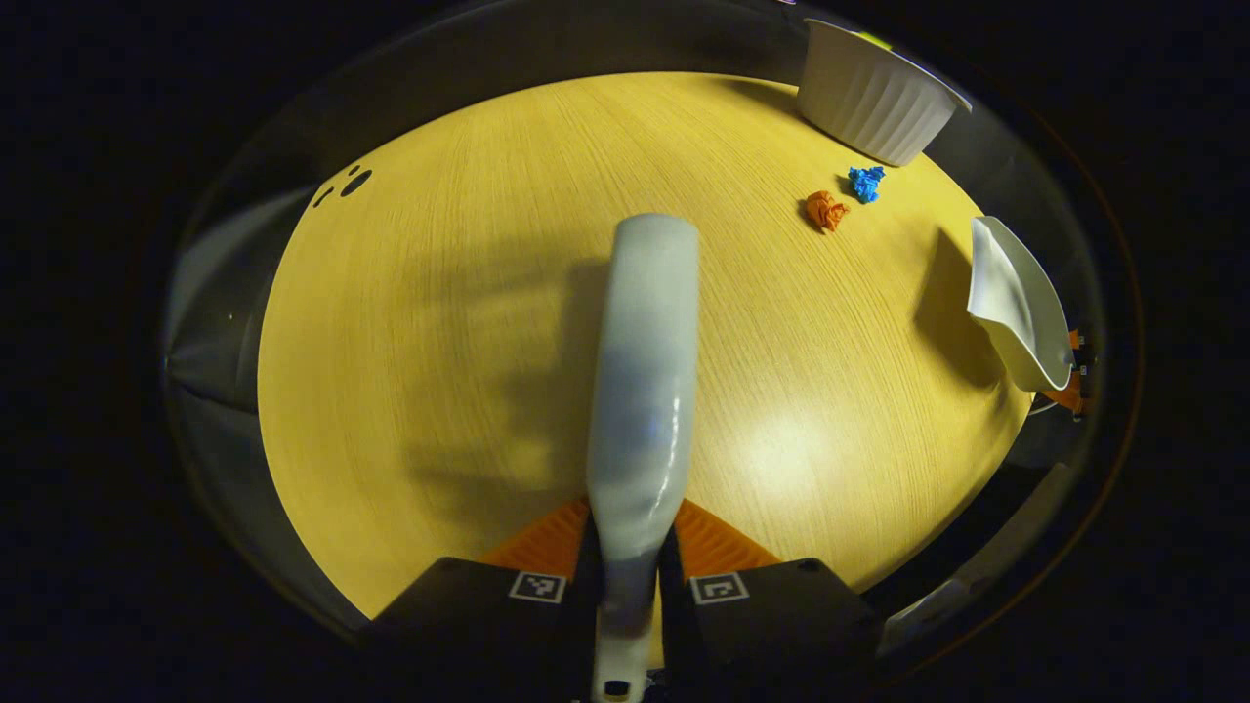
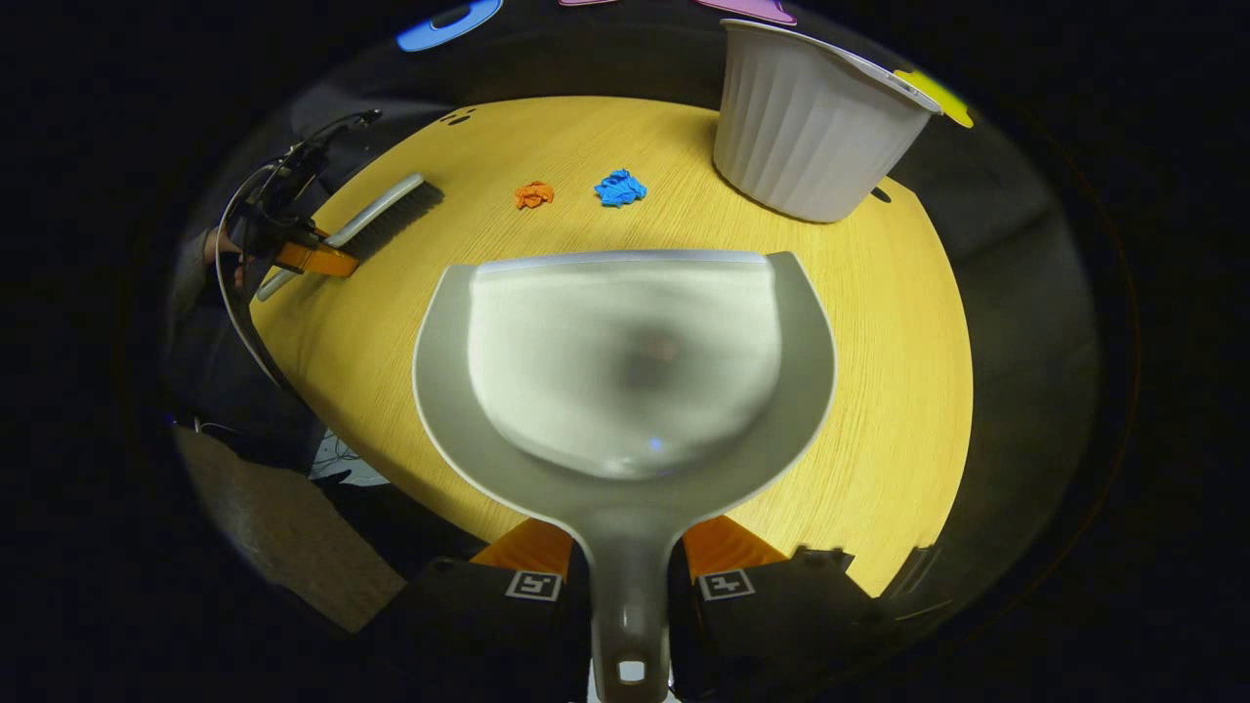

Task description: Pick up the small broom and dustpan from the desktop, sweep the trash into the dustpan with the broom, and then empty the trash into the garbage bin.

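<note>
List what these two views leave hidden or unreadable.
- Left gripper view: the broom bristles are hidden under its own back.
- Left gripper view: the dustpan is seen edge-on near the rim; its inside is hidden.
- Both views: the garbage bin interior is hidden by its wall.
- Right gripper view: the left claw is too small to judge its grip.

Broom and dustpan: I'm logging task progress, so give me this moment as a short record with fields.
left gripper: jaws shut on the broom handle
right gripper: jaws shut on the dustpan handle
trash: orange paper wad and blue paper wad, both loose on the desktop, side by side
dustpan contents: none
garbage bin: upright on the desktop, beyond the wads
progress: both tools held; sweeping not yet done
</note>
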